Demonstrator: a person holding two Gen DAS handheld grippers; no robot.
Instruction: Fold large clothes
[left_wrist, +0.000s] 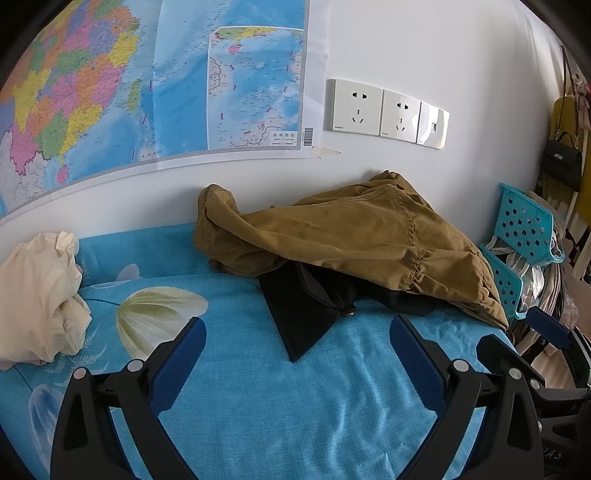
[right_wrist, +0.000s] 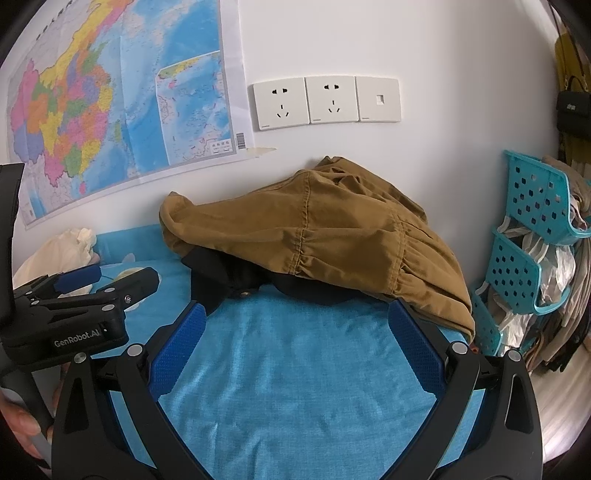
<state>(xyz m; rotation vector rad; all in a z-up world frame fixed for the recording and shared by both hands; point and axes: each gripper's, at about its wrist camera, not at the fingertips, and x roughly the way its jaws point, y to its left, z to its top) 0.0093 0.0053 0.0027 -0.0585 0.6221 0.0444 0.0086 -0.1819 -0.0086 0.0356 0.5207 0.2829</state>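
A crumpled mustard-brown garment (left_wrist: 354, 236) lies heaped against the wall at the back of the blue cloth-covered surface (left_wrist: 280, 398); it also shows in the right wrist view (right_wrist: 332, 236). A black garment (left_wrist: 303, 314) sticks out from under it, seen too in the right wrist view (right_wrist: 210, 280). My left gripper (left_wrist: 297, 332) is open and empty, just short of the black garment. My right gripper (right_wrist: 295, 317) is open and empty, close to the pile's front edge. The left gripper also shows in the right wrist view (right_wrist: 92, 280).
A cream garment (left_wrist: 40, 295) is bunched at the left. Turquoise perforated baskets (right_wrist: 528, 236) with bags stand at the right past the surface's edge. A map (left_wrist: 147, 85) and wall sockets (left_wrist: 384, 109) are on the white wall behind.
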